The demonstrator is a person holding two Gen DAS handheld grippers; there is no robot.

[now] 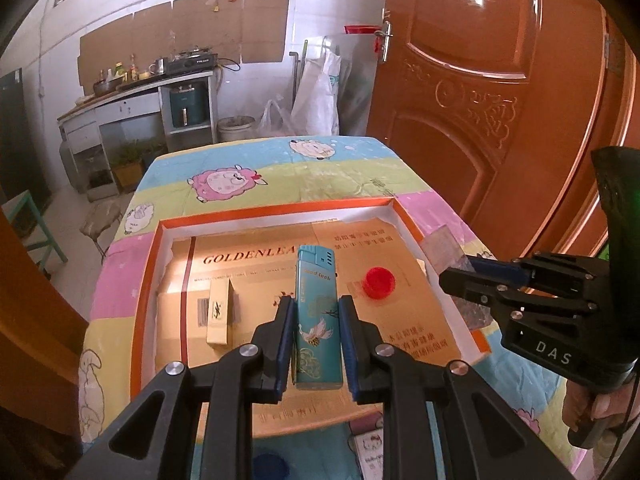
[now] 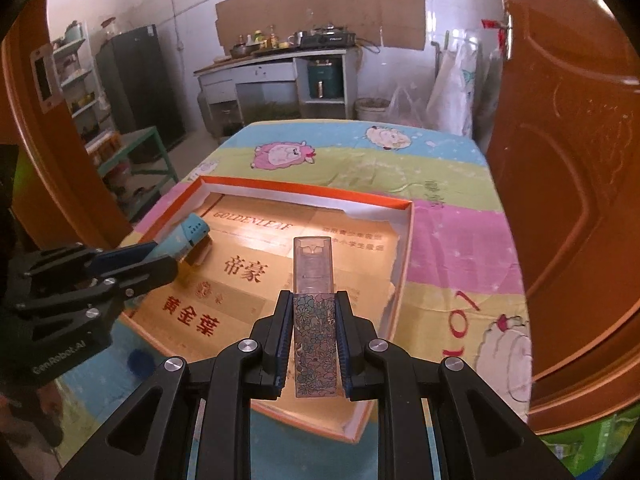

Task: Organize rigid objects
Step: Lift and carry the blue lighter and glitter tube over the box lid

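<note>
My left gripper (image 1: 316,308) is shut on a teal lighter (image 1: 318,316) with a crane print, held above the orange-rimmed shallow box (image 1: 146,280). In the right wrist view the left gripper (image 2: 160,258) shows at the left with the teal lighter (image 2: 192,236) over the box's left side. My right gripper (image 2: 314,304) is shut on a clear floral-patterned lighter (image 2: 314,312), held over the box's right half (image 2: 404,248). In the left wrist view the right gripper (image 1: 460,276) shows at the box's right edge. A red cap (image 1: 378,282) and a small beige carton (image 1: 220,312) lie in the box.
The box is lined with gold cardboard (image 1: 400,312) and sits on a table with a cartoon sheep cloth (image 1: 280,172). An orange wooden door (image 1: 500,100) stands close on the right. A small card (image 1: 370,452) and a blue cap (image 1: 268,468) lie near the table's front edge.
</note>
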